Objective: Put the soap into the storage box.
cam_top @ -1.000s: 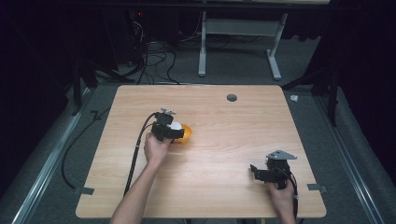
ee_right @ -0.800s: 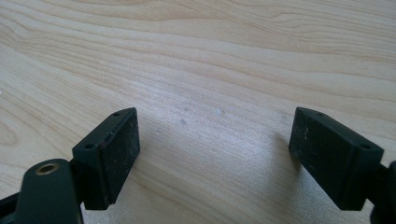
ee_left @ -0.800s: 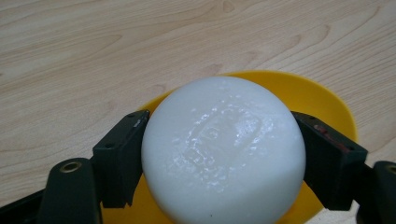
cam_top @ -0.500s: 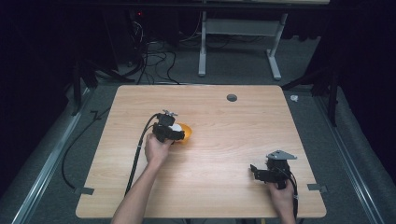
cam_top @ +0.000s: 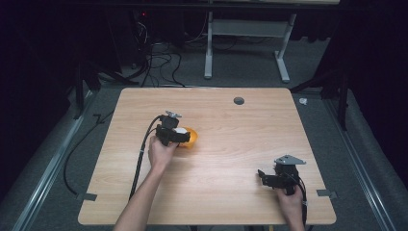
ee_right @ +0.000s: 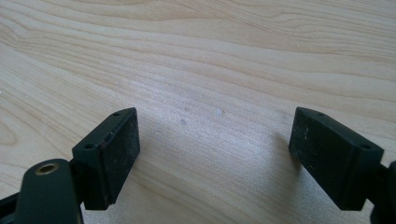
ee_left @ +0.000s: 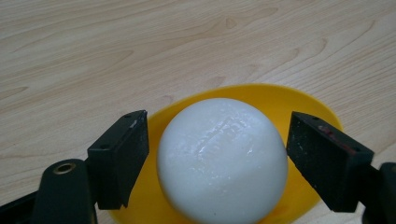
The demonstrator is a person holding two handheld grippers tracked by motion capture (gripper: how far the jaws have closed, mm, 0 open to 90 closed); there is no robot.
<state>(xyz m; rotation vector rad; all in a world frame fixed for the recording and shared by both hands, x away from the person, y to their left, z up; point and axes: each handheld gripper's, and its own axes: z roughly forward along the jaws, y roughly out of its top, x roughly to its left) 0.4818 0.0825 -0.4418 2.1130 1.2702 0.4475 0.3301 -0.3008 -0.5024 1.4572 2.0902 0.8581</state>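
One unmarked white ball [ee_left: 222,158], yellow dish [ee_left: 299,105].

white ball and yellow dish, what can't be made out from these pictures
- Left gripper view: the ball's underside is cut off by the bottom edge, so its contact with the dish is hidden.
- Left gripper view: the ball covers the dish floor.
- High view: the left gripper hides most of the ball and dish; too small to judge jaw gaps.

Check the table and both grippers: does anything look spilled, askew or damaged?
Nothing stands out. The white ball sits in the yellow dish, flanked by the left gripper with a gap each side. The right gripper hangs open above bare table.
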